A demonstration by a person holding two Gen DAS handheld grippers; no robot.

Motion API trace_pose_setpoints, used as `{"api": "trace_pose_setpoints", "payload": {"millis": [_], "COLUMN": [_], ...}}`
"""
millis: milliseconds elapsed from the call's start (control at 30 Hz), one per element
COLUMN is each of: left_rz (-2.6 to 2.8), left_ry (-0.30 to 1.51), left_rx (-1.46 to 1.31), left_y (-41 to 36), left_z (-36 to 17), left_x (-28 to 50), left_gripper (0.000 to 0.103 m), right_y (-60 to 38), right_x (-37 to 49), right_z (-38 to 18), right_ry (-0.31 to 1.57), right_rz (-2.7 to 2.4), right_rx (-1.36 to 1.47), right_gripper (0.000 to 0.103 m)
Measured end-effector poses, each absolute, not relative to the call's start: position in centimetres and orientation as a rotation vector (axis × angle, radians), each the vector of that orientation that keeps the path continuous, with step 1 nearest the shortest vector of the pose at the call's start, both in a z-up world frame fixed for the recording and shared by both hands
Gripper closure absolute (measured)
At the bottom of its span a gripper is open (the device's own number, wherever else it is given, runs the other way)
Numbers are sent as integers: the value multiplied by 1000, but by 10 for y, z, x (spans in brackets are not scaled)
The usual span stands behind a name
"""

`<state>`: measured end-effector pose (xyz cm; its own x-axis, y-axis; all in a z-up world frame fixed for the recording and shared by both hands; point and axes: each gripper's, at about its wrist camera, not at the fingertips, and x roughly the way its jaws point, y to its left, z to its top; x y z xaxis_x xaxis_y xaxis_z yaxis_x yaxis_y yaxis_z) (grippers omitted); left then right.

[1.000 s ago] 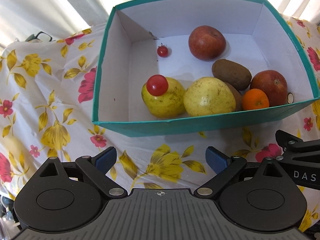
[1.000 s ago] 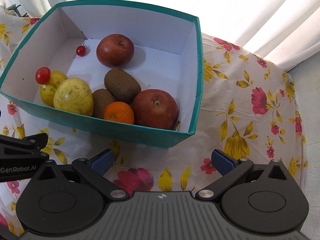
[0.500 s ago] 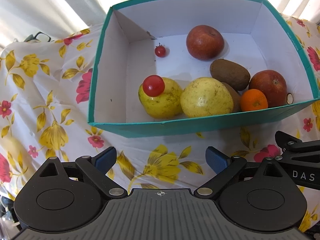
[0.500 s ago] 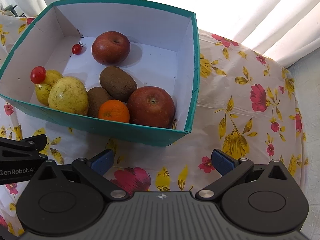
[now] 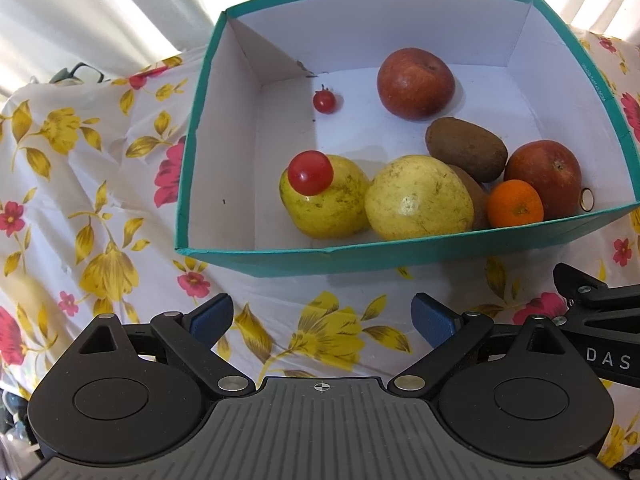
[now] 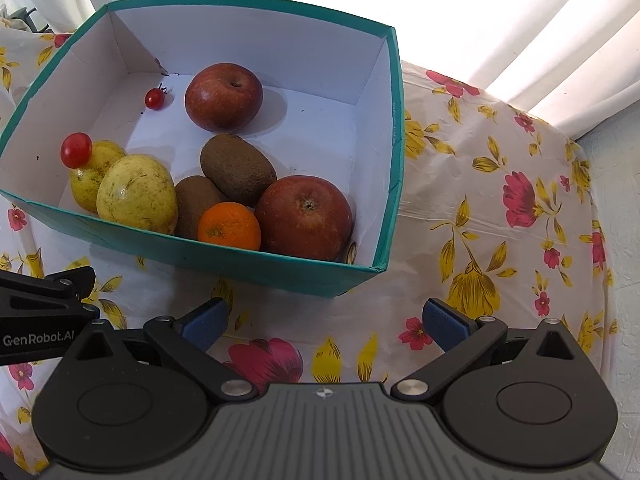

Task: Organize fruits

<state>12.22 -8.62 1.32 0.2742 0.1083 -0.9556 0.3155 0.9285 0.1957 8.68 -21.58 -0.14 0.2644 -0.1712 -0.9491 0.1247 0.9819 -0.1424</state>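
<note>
A teal box [image 5: 400, 254] [image 6: 280, 270] with white inside stands on the floral cloth. It holds two red apples [image 5: 416, 83] [image 6: 304, 218], two kiwis [image 5: 466, 154] [image 6: 238, 169], two yellow fruits [image 5: 418, 198] [image 6: 137, 194], a small orange [image 5: 515, 204] [image 6: 229, 227] and two cherry tomatoes [image 5: 310, 172] [image 6: 154, 98], one resting on a yellow fruit. My left gripper [image 5: 322, 318] is open and empty, just in front of the box. My right gripper [image 6: 326, 320] is open and empty, in front of the box's right corner.
A floral tablecloth [image 6: 500, 200] covers the table. White curtains [image 5: 80, 20] hang behind. The table's right edge [image 6: 600, 200] drops off beside a pale wall. The other gripper's body shows at each view's side [image 5: 600, 320] [image 6: 36, 320].
Both grippers have shifted slightly, so the box sits a little to the left and higher in the views. The fruits in the box have not moved. Both jaws stay open.
</note>
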Motion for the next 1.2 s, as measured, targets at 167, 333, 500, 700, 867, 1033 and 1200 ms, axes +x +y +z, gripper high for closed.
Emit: {"api": "trace_pose_setpoints", "payload": {"millis": [167,333,500,700,867,1033,1200], "left_rz": [-144,-146,-147,-147,-149,-150,-153], "left_ry": [1297,1298,1304,1311,1316,1319,1323], "left_rx": [388,390,387,388,387,388,389], "left_y": [-87,-86,-86,-86,-86,-86,-86], "left_z": [12,9,8,6,5,3,2], "left_x": [123,124,125,126,127,128,130], "left_gripper": [4,4,4,4,4,4,4], "right_y": [-216,-216,-216,-217,-218,-218,-217], "right_x": [88,90,91,92,94,96,97], "right_z": [-3,-4,-4,-6,-7,-9,-10], "right_ry": [1292,1295,1297,1300,1301,1304,1307], "right_rz": [-199,-197,-197,-196,-195,-196,-198], "right_rx": [-46,-48,-52,-55,-55,-61,-67], "right_gripper": [0,0,0,0,0,0,0]}}
